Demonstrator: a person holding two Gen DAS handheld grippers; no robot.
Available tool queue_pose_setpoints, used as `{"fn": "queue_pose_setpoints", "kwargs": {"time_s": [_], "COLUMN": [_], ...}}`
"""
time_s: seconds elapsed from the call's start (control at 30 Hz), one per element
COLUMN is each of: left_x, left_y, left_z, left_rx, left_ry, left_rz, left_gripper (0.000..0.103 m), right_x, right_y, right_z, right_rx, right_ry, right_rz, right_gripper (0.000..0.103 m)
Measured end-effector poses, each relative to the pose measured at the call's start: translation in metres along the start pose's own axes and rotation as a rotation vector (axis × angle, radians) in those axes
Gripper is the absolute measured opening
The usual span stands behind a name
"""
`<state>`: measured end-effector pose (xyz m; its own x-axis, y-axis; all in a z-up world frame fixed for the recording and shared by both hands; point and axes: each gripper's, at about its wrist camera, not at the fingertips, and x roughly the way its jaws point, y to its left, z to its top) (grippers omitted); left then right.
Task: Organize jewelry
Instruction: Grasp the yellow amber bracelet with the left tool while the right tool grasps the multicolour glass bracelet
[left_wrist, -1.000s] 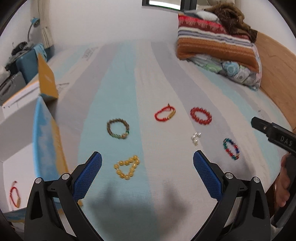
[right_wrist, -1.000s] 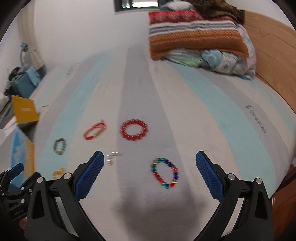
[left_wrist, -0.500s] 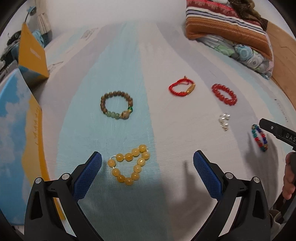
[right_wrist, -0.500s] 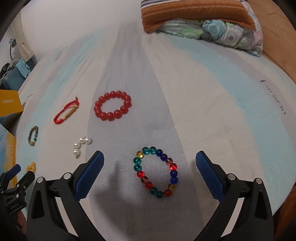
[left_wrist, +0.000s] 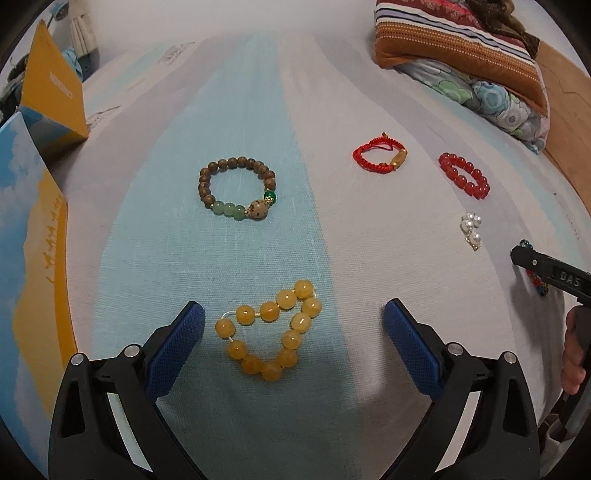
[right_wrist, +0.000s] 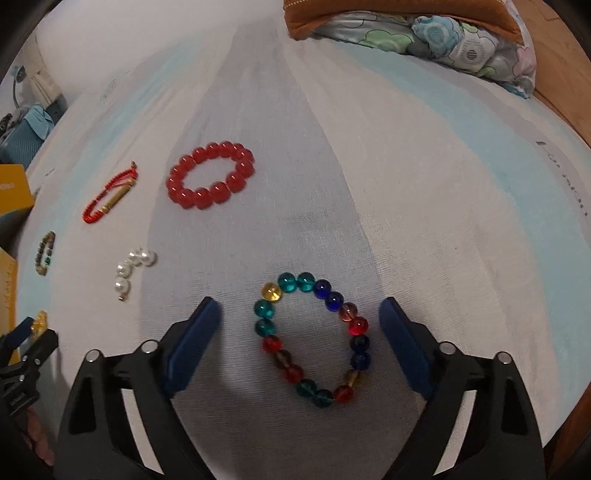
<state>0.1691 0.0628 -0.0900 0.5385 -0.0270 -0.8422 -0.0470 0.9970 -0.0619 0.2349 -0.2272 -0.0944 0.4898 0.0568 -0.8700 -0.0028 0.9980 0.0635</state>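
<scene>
Left wrist view: my left hand-held gripper (left_wrist: 293, 345) is wide open over the yellow bead bracelet (left_wrist: 271, 330) on the bed (left_wrist: 369, 258), holding nothing. The bracelet lies between the pads, nearer the left one, not touched. Right wrist view: my right hand-held gripper (right_wrist: 299, 343) straddles the multicolour bead bracelet (right_wrist: 314, 336); its jaws have just been closing a little but are open, pads clear of the beads on both sides, nothing gripped. To do this well I'd centre each loop between the pads, press tips into the soft sheet, then close slowly so beads bunch instead of rolling out. Brown bead bracelet (left_wrist: 236, 190), red cord bracelet (left_wrist: 378, 157), red bead bracelet (right_wrist: 210, 175) and pearl piece (right_wrist: 133, 267) lie farther off, untouched.
</scene>
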Motion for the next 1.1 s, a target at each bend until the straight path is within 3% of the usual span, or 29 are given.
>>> {"fn": "queue_pose_setpoints", "kwargs": {"time_s": [0.3,0.4,0.53,0.63,0.67,1.1], "left_x": [-0.004,-0.006,-0.009,-0.01,-0.011,-0.02], "left_y": [0.006,0.008,0.011,0.012,0.013,0.016], "left_z": [-0.004,-0.004,-0.005,-0.005,-0.005,-0.007], "left_rx": [-0.006,-0.007,-0.016,-0.017,-0.017,-0.039], "left_ry": [0.0,0.002,0.009,0.014,0.015,-0.001], "left_rz": [0.044,0.047,0.036,0.043,0.042,0.001], "left_gripper": [0.068,0.054,0.045,0.029,0.02,0.019], "right_x": [-0.004,-0.005,-0.007,-0.006,-0.007,-0.009], "right_y": [0.001,0.002,0.002,0.001,0.001,-0.004], "right_z": [-0.004,-0.006,-0.006,-0.005,-0.005,-0.002], "right_rx": [0.004,0.01,0.006,0.011,0.013,0.042], "right_ry": [-0.01,-0.027,-0.033,-0.036,-0.037,-0.053], "right_rz": [-0.042,-0.059,-0.073,-0.079,-0.08,-0.07], "right_gripper": [0.051,0.036,0.025,0.019,0.019,0.019]}}
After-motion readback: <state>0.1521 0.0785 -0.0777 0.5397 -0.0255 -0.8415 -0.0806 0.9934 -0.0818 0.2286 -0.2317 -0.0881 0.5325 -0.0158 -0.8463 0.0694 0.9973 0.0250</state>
